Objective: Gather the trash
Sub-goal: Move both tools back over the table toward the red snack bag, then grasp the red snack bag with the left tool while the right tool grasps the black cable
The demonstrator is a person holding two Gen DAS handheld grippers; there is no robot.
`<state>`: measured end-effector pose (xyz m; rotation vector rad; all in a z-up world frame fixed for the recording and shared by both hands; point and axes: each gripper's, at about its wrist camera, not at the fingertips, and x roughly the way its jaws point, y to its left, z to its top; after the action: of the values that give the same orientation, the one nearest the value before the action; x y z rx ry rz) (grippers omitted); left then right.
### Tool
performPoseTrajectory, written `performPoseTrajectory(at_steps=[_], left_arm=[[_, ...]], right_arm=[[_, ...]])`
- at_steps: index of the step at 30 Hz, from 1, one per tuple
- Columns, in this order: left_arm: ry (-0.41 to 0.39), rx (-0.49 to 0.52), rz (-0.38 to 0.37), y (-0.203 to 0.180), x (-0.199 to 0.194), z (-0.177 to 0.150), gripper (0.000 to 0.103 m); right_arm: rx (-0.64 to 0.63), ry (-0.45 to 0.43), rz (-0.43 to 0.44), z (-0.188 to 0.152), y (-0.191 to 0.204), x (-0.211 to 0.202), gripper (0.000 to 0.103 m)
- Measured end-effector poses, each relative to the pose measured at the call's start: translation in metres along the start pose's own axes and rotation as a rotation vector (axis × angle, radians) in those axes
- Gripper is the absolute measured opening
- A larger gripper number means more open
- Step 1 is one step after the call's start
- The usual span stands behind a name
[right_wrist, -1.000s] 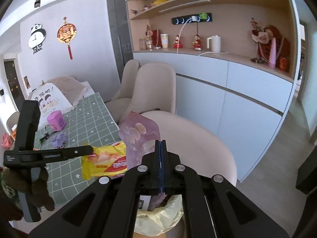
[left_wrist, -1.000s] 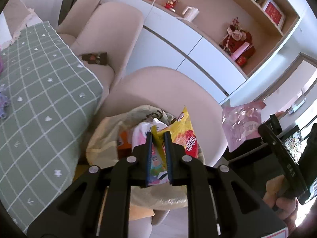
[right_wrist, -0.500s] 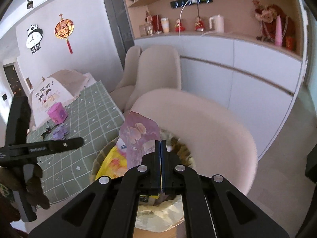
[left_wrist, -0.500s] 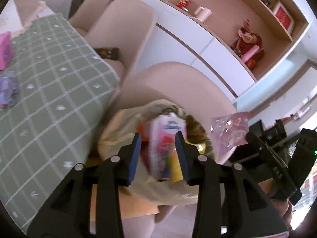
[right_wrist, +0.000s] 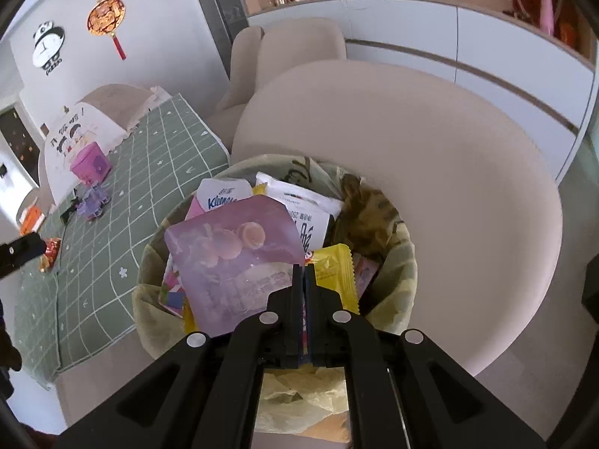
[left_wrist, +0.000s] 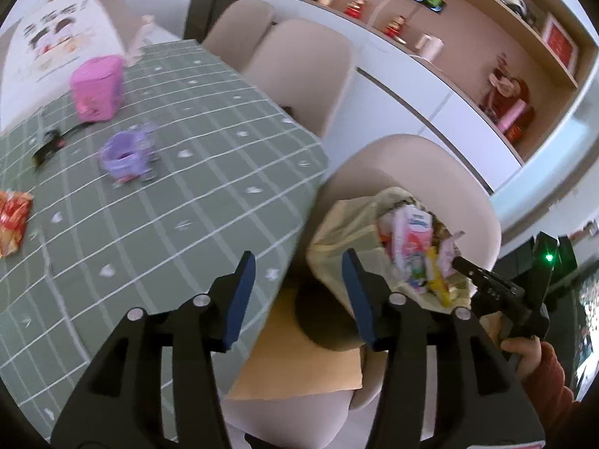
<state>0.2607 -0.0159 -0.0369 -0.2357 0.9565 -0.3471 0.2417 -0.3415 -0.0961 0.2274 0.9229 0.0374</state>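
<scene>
1 trash bin (right_wrist: 149, 262), 3 chairs (right_wrist: 449, 187), 1 pink box (left_wrist: 97, 89), 2 hand-held grippers (left_wrist: 299, 265).

The trash bin (right_wrist: 406, 262) is round, lined with a pale yellowish bag, and stands on a beige chair just beside the green checked table (right_wrist: 123, 224). It is packed to the rim with wrappers. A translucent purple packet (right_wrist: 232, 258) printed with round sweets lies tilted on top, spreading toward the bin's 9 o'clock side. A yellow wrapper (right_wrist: 333, 273) with crimped ends stands nearly upright at its right edge. Behind them, toward 12 o'clock, sit a white pouch (right_wrist: 303, 202) and a white tissue pack (right_wrist: 224, 194). On the table, toward 9 o'clock from the bin, lies a red-orange snack wrapper (left_wrist: 13, 220).
</scene>
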Motion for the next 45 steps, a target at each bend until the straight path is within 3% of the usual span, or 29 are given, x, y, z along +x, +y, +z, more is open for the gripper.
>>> performPoseTrajectory(at_steps=[5, 7, 8, 14, 21, 26, 30, 35, 39, 45], left_arm=[[0.008, -0.089, 0.036, 0.043, -0.007, -0.007, 0.046], [0.003, -0.113, 0.051, 0.058, -0.011, -0.009, 0.046], [-0.001, -0.121, 0.063, 0.066, -0.014, -0.009, 0.046], [-0.033, -0.155, 0.118, 0.108, -0.030, -0.014, 0.046], [-0.091, -0.204, 0.204, 0.173, -0.056, -0.018, 0.046], [-0.150, -0.274, 0.262, 0.226, -0.078, -0.020, 0.046], [-0.169, -0.310, 0.300, 0.263, -0.087, -0.018, 0.046], [-0.171, -0.314, 0.321, 0.299, -0.088, -0.011, 0.046], [-0.162, -0.297, 0.304, 0.317, -0.083, -0.008, 0.046], [-0.119, -0.298, 0.237, 0.343, -0.063, -0.004, 0.046]], right_arm=[[-0.044, -0.044, -0.052, 0.005, 0.005, -0.010, 0.011], [-0.045, -0.071, -0.061, 0.009, 0.009, -0.017, 0.028], [-0.042, -0.087, -0.061, 0.012, 0.012, -0.021, 0.030], [-0.033, -0.159, -0.053, 0.029, 0.036, -0.037, 0.031], [-0.086, -0.212, 0.059, 0.041, 0.100, -0.033, 0.031], [-0.150, -0.205, 0.143, 0.041, 0.160, -0.016, 0.031], [-0.222, -0.192, 0.241, 0.037, 0.215, -0.002, 0.046], [-0.327, -0.119, 0.283, 0.030, 0.280, 0.018, 0.047], [-0.371, -0.055, 0.339, 0.021, 0.328, 0.035, 0.047], [-0.412, -0.011, 0.302, 0.019, 0.381, 0.060, 0.047]])
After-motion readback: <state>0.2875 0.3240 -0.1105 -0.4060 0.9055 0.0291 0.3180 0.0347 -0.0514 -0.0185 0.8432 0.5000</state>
